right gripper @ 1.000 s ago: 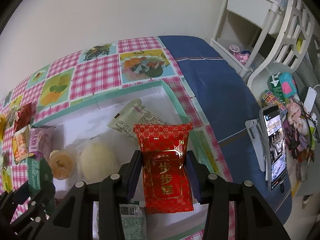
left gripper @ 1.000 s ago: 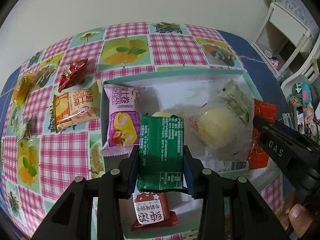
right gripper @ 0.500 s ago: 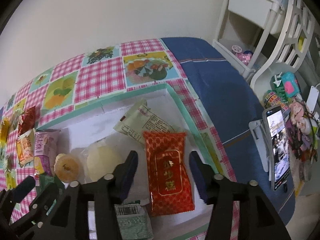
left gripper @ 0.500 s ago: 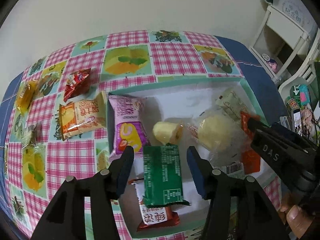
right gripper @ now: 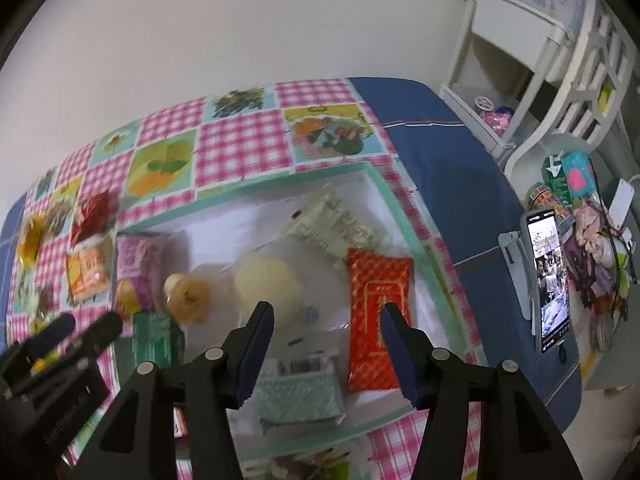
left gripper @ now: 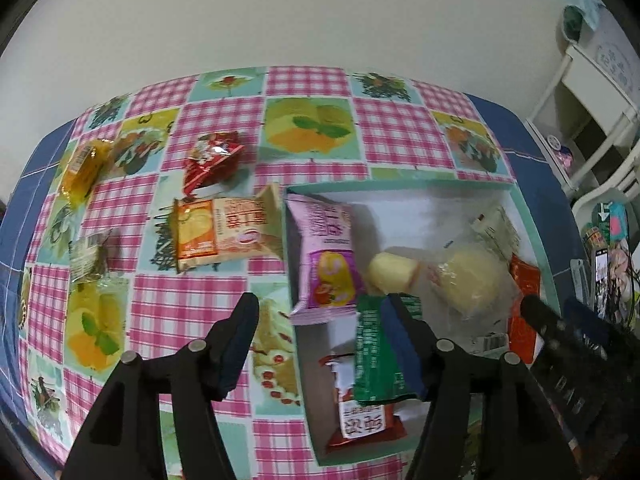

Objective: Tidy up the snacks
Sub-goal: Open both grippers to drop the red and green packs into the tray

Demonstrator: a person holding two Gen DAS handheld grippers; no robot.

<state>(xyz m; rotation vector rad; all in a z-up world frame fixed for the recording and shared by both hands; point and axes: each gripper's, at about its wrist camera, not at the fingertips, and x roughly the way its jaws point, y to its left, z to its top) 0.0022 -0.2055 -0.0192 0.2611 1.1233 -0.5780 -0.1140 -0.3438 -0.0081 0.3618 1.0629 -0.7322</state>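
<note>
A white box with a teal rim holds several snacks. Among them are a green packet, a purple packet, a pale bun in clear wrap and a red packet. My left gripper hovers over the box's left wall, its jaws opening and nothing between them. The green packet lies loose just behind its right finger. My right gripper stands open above the box, and the red packet lies flat beyond its right finger.
On the checked cloth left of the box lie an orange packet, a red foil snack, a yellow packet and a small clear-wrapped sweet. A phone on a stand and a white shelf stand to the right.
Both grippers let go: the left released the green packet and the right the red packet, both now lying in the box. Both grippers rose and drew back, the left shifting leftward.
</note>
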